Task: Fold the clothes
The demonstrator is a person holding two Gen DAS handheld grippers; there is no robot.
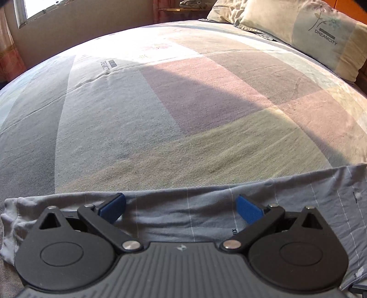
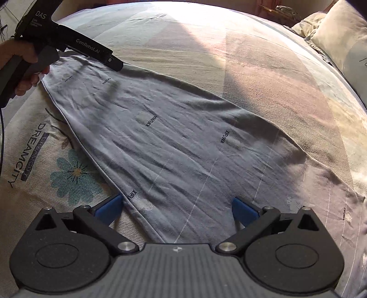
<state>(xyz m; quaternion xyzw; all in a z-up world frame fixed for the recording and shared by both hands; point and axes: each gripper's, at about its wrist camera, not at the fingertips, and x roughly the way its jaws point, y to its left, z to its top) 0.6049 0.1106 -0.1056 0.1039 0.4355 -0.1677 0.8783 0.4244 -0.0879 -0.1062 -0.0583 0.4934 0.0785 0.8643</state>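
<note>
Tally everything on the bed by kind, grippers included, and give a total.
Grey cotton garment printed with XIFUWA: 1
Beige pillows: 2
Black two-finger grippers with blue pads: 2, left gripper and right gripper
Total: 5

Hard sunlight from the window [image 1: 34, 9] blows out the far bedspread [image 1: 160, 45]; fisheye edges bend, nearer cloth shadowed.

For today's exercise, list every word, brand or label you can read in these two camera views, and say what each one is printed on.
"DREAMCITY": on the pillow, and on the bedsheet.
"XIFUWA": repeated across the grey garment.
"DAS": on the left gripper's body.
"GenRobot.AI": along that same gripper's barrel.
Too small to read: the small lines beneath "DAS".
Too washed out by sunlight: the print on the far sheet in the left wrist view.
</note>
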